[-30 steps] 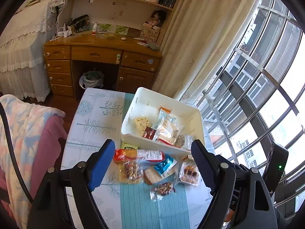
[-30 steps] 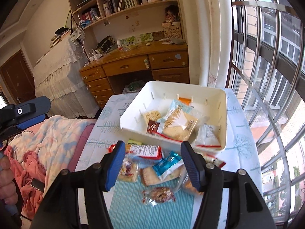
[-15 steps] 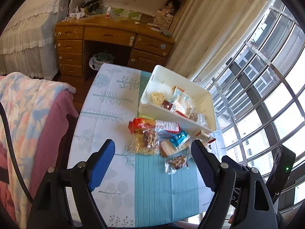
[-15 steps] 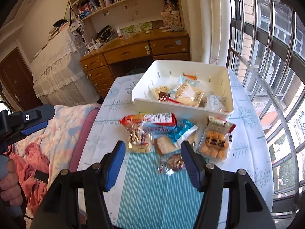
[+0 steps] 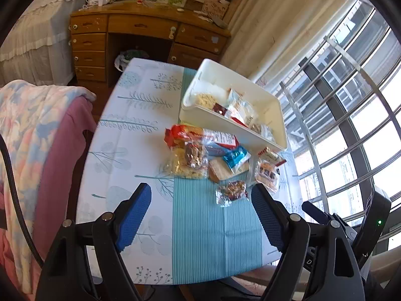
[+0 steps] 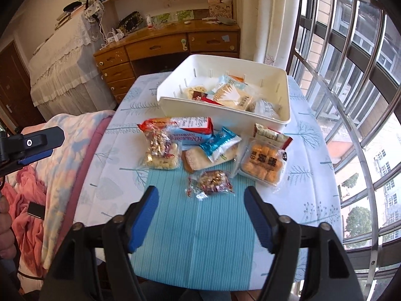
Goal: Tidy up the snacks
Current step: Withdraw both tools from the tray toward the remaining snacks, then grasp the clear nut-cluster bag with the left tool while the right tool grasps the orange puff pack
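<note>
A white bin (image 6: 284, 95) (image 5: 278, 115) stands at the far side of the table and holds several snack packs. In front of it lies a pile of loose snacks: a long red and white pack (image 6: 180, 124) (image 5: 200, 135), a clear bag of candy (image 6: 161, 151), a blue wrapper (image 6: 219, 143) (image 5: 235, 156), an orange biscuit pack (image 6: 265, 164), and a small nut bar (image 6: 211, 181) (image 5: 231, 190) nearest me. My right gripper (image 6: 200, 213) is open and empty above the near table edge. My left gripper (image 5: 200, 212) is open and empty, also held back from the pile.
The table (image 6: 200, 238) has a teal striped runner and a leaf-print cloth. A pink and floral blanket (image 5: 32, 135) lies at the left. A wooden desk (image 6: 170, 42) stands behind. Window bars (image 6: 351, 100) run along the right.
Both grippers have pulled back and up from the bin toward the near table edge. The snacks now look smaller and farther. Both stay open and empty.
</note>
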Motion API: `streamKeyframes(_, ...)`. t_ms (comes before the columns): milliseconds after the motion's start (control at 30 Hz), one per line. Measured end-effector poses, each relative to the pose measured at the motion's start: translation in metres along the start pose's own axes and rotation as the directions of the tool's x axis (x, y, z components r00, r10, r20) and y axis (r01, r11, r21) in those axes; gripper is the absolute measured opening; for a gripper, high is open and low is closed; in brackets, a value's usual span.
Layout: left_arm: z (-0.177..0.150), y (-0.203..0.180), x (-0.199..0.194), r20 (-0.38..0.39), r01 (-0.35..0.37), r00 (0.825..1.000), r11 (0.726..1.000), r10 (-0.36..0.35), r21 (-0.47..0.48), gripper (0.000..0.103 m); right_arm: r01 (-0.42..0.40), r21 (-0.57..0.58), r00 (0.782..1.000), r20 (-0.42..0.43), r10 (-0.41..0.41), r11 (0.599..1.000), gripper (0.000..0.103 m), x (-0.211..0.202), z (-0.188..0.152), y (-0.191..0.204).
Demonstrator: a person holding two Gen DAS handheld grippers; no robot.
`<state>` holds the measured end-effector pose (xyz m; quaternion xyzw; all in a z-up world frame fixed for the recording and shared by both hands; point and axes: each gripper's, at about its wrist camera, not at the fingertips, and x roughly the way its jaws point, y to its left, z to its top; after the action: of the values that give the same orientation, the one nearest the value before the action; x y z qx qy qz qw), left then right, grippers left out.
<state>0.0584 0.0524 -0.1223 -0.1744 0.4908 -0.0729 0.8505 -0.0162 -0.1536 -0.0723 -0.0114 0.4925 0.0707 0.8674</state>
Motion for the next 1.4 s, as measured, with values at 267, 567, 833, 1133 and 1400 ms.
streamKeyframes(267,-0.011,-0.036,0.045,-0.111,-0.006,0.994,1.0,0.008,0.018,0.085,0.012,0.029,0.999,-0.047,-0.011,0.999,0.073,0.022,-0.004,-0.041)
streamKeyframes(567,-0.012,-0.078,0.087,-0.174,-0.043,0.984,0.999,0.042,-0.005,0.091,-0.061,0.098,0.992,-0.101,0.071,0.993,0.077,0.047,0.01,-0.091)
streamKeyframes(833,-0.016,-0.091,0.13,-0.218,-0.124,0.97,0.99,0.107,-0.068,0.092,-0.178,0.214,0.956,-0.193,0.22,0.96,0.087,0.088,0.027,-0.133)
streamKeyframes(1133,-0.038,-0.094,0.19,-0.276,-0.214,0.944,0.973,0.183,-0.09,0.092,-0.217,0.406,0.885,-0.301,0.354,0.888,0.096,0.152,0.04,-0.161)
streamKeyframes(1400,-0.041,-0.106,0.225,-0.24,-0.256,0.941,0.966,0.24,-0.036,0.092,-0.187,0.476,0.83,-0.391,0.398,0.859,0.099,0.193,0.044,-0.164)
